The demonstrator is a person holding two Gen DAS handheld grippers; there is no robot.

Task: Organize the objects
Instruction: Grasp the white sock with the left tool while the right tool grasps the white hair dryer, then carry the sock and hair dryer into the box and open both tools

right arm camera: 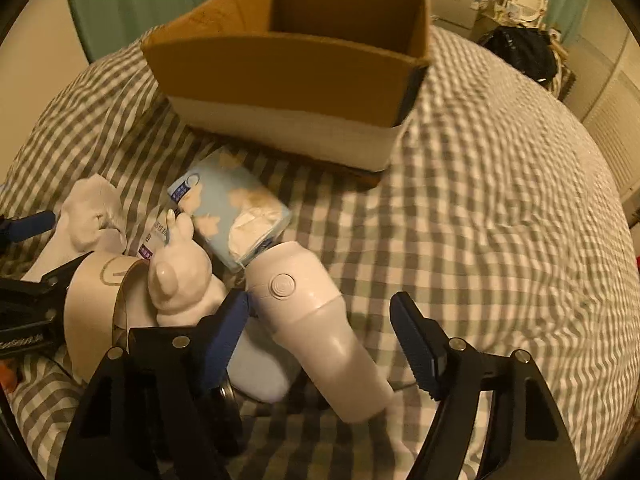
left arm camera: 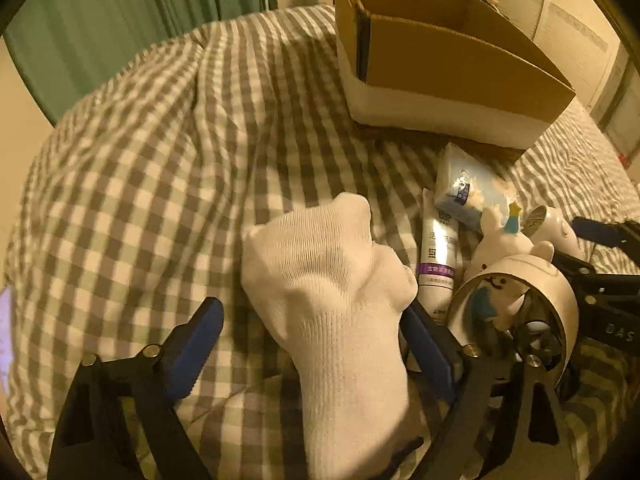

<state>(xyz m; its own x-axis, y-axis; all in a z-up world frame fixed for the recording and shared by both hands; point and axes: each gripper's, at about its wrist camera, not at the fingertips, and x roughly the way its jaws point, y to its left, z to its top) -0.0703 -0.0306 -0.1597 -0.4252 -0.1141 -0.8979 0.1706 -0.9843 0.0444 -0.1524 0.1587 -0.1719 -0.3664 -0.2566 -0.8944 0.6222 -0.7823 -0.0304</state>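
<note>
On a checked bed [left arm camera: 160, 160], the left hand-held gripper [left arm camera: 316, 344] straddles a white sock [left arm camera: 332, 304], jaws apart, nothing gripped. The right hand-held gripper [right arm camera: 320, 344] brackets a white hair dryer [right arm camera: 316, 320], also unclamped. A cardboard box [right arm camera: 288, 76] stands open beyond both.

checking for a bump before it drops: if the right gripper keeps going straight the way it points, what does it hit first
Most likely the white hair dryer: its body and handle lie between the open fingers of the right gripper, straight ahead. Under it is the checked bedspread. Depth is hard to judge in the fisheye view.
</note>
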